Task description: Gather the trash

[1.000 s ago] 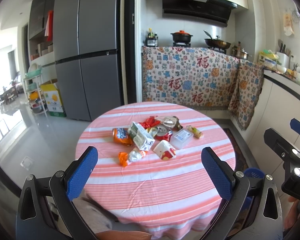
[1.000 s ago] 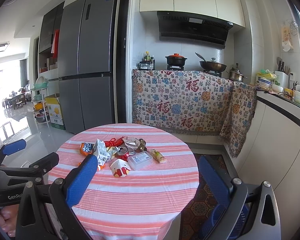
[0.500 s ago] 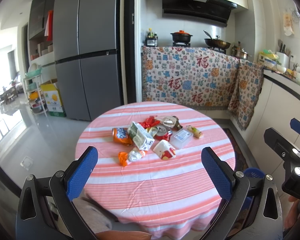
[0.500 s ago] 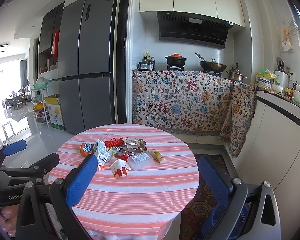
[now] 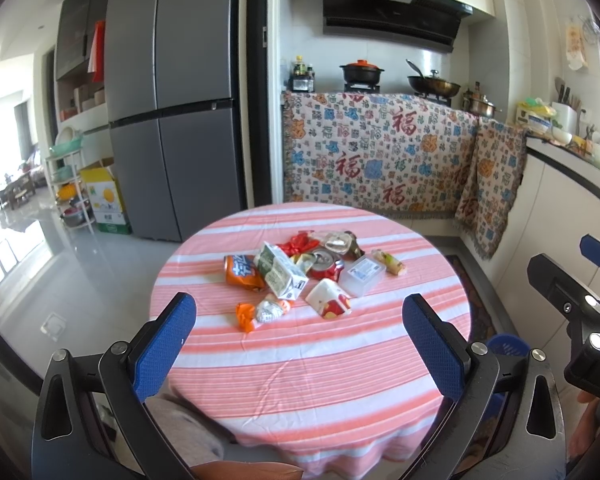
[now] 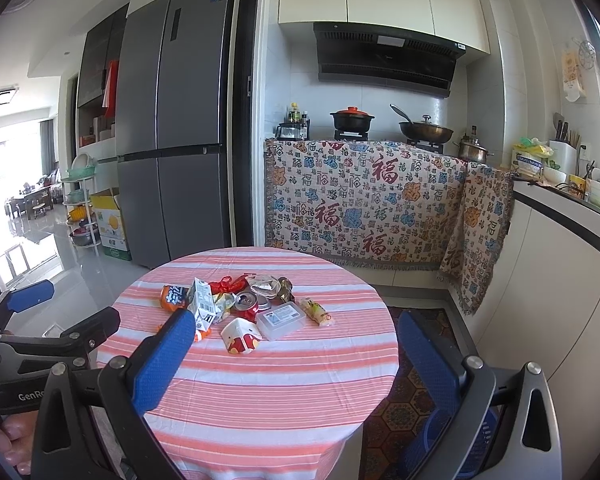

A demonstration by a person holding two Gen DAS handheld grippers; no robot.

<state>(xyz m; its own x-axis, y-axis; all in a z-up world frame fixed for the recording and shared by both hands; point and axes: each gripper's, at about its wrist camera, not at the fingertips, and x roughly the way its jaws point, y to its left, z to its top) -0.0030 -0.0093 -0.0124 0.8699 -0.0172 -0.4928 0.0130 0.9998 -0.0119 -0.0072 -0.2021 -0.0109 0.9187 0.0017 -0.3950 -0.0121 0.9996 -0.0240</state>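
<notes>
Nothing has moved since the earlier frames. Left gripper and right gripper, both wide and empty, hover near the round table; trash pile lies centre-far. Approach step: next, reach forward to one item.

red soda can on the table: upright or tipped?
Tipped. The red can lies on its side among the trash on the striped table, its silver top facing the camera rather than up. Full or empty: cannot tell.
</notes>
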